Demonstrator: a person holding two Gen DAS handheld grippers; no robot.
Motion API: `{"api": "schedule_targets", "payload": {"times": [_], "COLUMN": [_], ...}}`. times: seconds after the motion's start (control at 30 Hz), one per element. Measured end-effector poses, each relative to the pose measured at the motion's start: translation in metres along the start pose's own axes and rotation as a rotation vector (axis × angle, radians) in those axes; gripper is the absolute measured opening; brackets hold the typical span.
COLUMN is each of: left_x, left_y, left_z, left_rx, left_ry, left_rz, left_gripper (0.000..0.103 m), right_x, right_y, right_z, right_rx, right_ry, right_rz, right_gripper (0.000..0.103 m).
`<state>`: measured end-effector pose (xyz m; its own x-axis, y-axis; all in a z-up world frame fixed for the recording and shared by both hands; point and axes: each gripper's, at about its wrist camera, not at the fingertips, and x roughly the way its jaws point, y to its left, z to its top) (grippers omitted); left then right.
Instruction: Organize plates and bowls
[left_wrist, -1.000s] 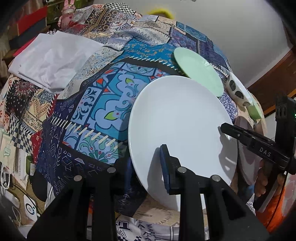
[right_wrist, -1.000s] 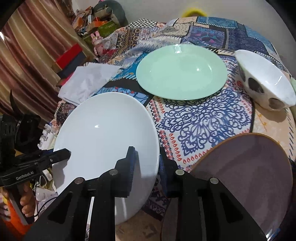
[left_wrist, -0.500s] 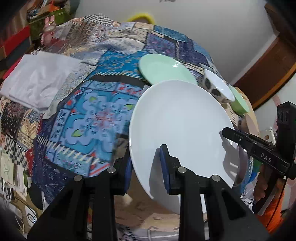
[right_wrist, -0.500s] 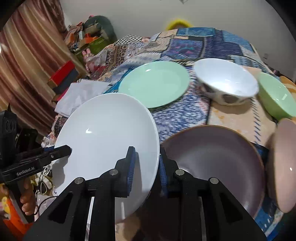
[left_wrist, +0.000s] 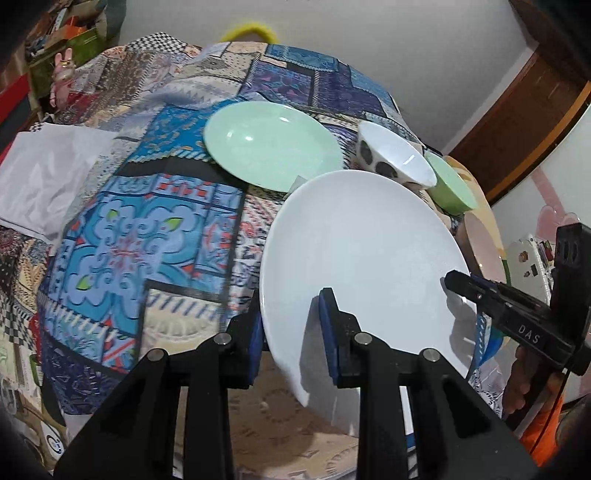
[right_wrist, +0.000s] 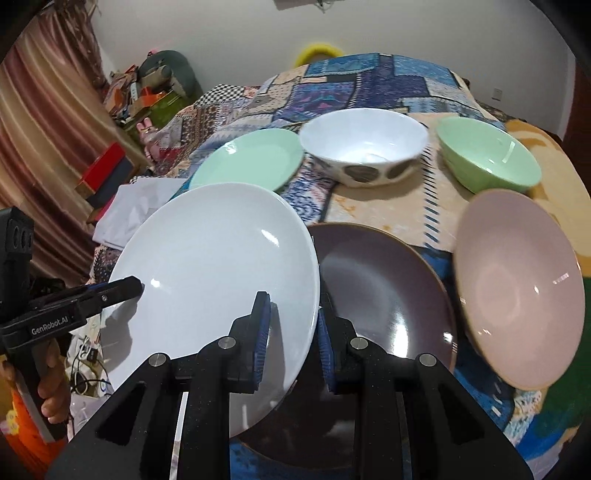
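Two grippers hold one big white plate (left_wrist: 362, 254) between them, up in the air and tipped. The left gripper (left_wrist: 291, 332) has its jaws nearly closed, pinching the plate's near left rim. The right gripper (right_wrist: 291, 332) has its jaws nearly closed too, pinching the rim on the other side. A hand (right_wrist: 55, 387) shows under the left gripper's handle in the right wrist view.

Three plates can be counted: the white plate, one green plate (right_wrist: 247, 158) and one dark brown plate (right_wrist: 384, 295). The green plate lies flat on the patchwork cloth (left_wrist: 140, 240), past the white plate. The dark brown plate lies just beside and partly under the white plate's right edge.

Three bowls can be counted as well. One white bowl with dark spots (right_wrist: 364, 147) sits next to the green plate. One green bowl (right_wrist: 487, 158) sits to its right. One pink bowl (right_wrist: 517, 288) is right of the dark brown plate, tipped on its side.

One white folded cloth (left_wrist: 48, 173) lies far left on the patchwork cloth.
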<state>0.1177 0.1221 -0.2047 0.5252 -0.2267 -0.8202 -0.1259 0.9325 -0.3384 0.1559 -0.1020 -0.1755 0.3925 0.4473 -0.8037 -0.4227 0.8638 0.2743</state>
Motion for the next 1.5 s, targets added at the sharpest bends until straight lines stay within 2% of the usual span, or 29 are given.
{"api": "schedule_targets", "payload": {"times": [0.4, 0.77, 1.5], "left_x": [0.033, 0.058, 0.076], "left_y": [-0.04, -0.059, -0.07], "left_z": [0.002, 0.003, 0.002], "left_rx": [0.065, 0.109, 0.158], "left_ry": [0.061, 0.114, 0.132], "left_rz": [-0.029, -0.023, 0.01], "left_gripper": [0.027, 0.027, 0.029], "right_x": [-0.011, -0.012, -0.02], "right_y": [-0.037, -0.063, -0.07], "right_z": [-0.018, -0.03, -0.031], "right_rx": [0.072, 0.135, 0.111], "right_ry": [0.008, 0.021, 0.019], "right_rz": [-0.048, -0.052, -0.068], "right_gripper": [0.022, 0.022, 0.025]}}
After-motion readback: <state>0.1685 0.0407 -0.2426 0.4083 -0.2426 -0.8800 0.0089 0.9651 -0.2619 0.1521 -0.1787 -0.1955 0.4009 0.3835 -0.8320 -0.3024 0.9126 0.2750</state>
